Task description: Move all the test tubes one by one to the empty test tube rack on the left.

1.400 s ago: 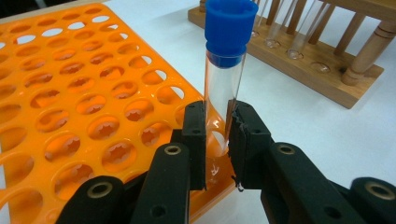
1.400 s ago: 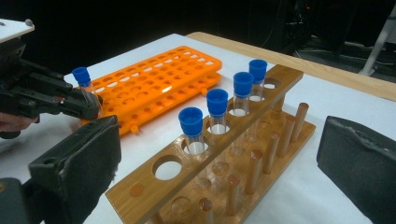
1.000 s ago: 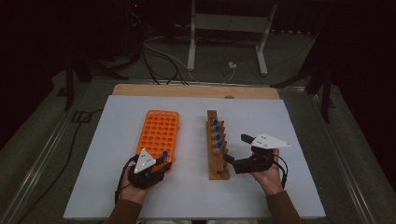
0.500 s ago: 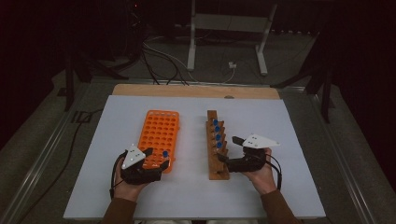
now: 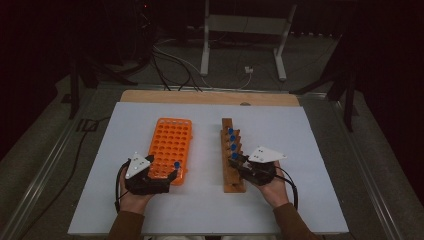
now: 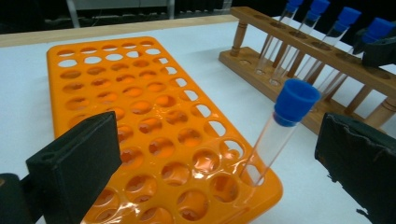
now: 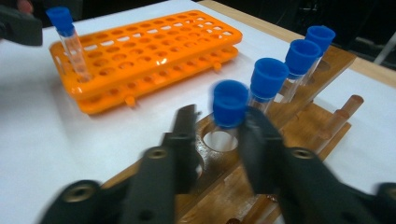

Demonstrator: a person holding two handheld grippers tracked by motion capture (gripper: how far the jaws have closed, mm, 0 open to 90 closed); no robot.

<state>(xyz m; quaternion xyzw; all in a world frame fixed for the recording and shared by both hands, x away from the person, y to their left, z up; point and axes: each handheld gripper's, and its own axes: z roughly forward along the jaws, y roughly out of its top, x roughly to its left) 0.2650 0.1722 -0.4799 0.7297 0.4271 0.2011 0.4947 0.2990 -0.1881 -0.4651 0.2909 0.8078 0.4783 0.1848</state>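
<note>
The right hand-held gripper (image 7: pixel 215 140) is closing its jaws around the nearest blue-capped tube (image 7: pixel 229 109) in the wooden rack (image 7: pixel 299 135); they have just been narrowing, with the tube between them just under its cap, and the blur makes it hard to tell whether both pads are pressing yet. If the grip is landing off-centre or too close to the cap, the tube may be tilting as it comes up, catching on the rim of its hole and dragging the light rack across the worktop (image 5: pixel 310 150), or the cap may be pulling off and leaving the glass behind. Three more capped tubes (image 7: pixel 268 79) are standing just beside it in the same row, so a sideways pull is risking a knock against the neighbour. The left hand-held gripper (image 6: pixel 219 154) is standing wide open, its jaws having just been spreading, with a released tube (image 6: pixel 280 126) leaning in a near corner hole of the orange rack (image 6: pixel 140 107). That tube is sitting tilted rather than upright, between the open pads, so a careless withdrawal could be clipping it and tipping it out.
</note>
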